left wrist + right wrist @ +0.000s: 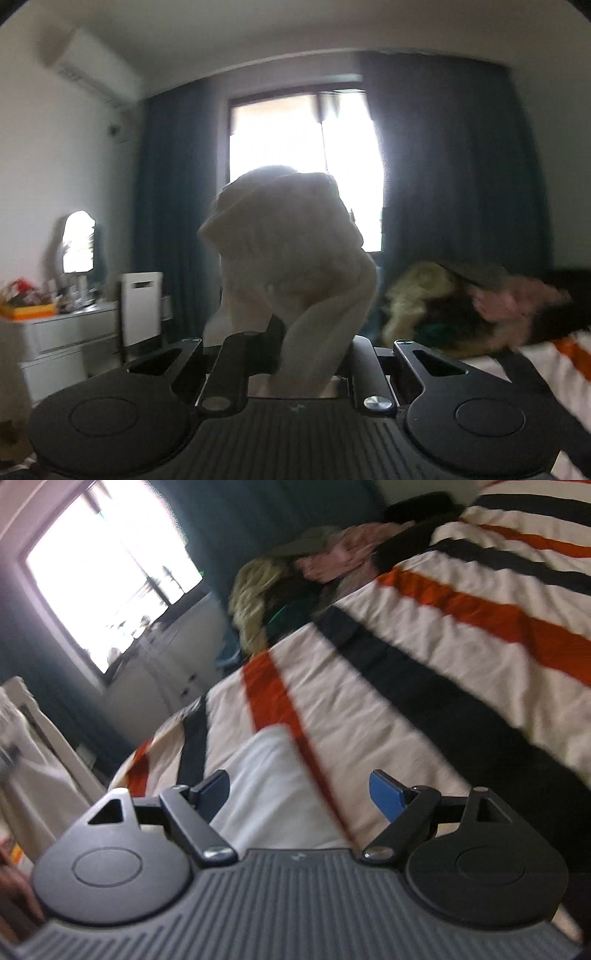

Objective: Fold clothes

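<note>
A bulky white garment [288, 251] hangs bunched in the air in front of the window in the left wrist view. My left gripper [314, 350] is shut on its lower part, and the cloth hides most of both fingers. In the right wrist view my right gripper [297, 775] stands open, its blue pads [388, 797] wide apart and touching nothing. Below it, a flat white cloth [266, 812] lies on the striped bedspread [424, 657]. At the left edge of that view hangs blurred pale fabric [22, 760].
A pile of mixed clothes [295, 572] [461, 302] lies at the far end of the bed. A white dresser [66, 332] with a mirror and clutter stands at the left, a white chair [142, 306] beside it. Dark curtains [443, 166] frame the bright window.
</note>
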{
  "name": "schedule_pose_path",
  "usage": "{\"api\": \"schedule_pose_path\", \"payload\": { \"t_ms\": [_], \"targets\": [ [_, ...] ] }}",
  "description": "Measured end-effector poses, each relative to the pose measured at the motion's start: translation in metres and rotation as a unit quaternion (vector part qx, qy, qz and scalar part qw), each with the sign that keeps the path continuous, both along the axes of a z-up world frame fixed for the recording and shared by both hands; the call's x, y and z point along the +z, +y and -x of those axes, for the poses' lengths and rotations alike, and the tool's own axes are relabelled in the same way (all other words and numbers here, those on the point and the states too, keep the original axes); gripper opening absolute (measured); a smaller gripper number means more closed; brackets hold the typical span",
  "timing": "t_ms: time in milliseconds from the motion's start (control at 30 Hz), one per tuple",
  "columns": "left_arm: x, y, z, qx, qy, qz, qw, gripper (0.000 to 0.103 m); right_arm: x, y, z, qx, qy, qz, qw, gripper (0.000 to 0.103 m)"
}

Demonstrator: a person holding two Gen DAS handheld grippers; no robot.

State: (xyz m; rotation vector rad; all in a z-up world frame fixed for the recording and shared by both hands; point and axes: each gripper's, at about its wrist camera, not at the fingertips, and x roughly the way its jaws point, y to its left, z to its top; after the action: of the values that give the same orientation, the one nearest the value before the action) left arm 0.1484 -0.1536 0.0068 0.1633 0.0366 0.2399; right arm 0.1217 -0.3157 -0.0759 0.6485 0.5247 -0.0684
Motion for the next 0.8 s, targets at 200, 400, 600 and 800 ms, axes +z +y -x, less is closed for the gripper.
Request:
{"api": "schedule_pose_path", "payload": {
  "t_ms": [200, 400, 600, 800],
  "targets": [
    [-0.131, -0.089, -0.006, -0.071, 0.138, -0.082, 0.9844, 0.018, -0.009, -0.041, -0.001, -0.038, -0.003, -0.043, 0.998, 0.086],
    [-0.146, -0.093, -0.008, -0.082, 0.175, -0.063, 0.9791, 0.023, -0.03, -0.043, -0.011, 0.011, -0.011, -0.129, 0.991, 0.086],
    [-0.114, -0.039, -0.019, -0.128, 0.248, -0.042, 0.9594, 0.082, -0.04, -0.026, -0.023, 0.086, -0.028, -0.185, 0.979, 0.086],
    [-0.065, 0.037, 0.019, -0.141, 0.282, 0.031, 0.9484, 0.086, -0.041, -0.014, -0.028, 0.106, -0.026, -0.182, 0.977, 0.086]
  ]
}}
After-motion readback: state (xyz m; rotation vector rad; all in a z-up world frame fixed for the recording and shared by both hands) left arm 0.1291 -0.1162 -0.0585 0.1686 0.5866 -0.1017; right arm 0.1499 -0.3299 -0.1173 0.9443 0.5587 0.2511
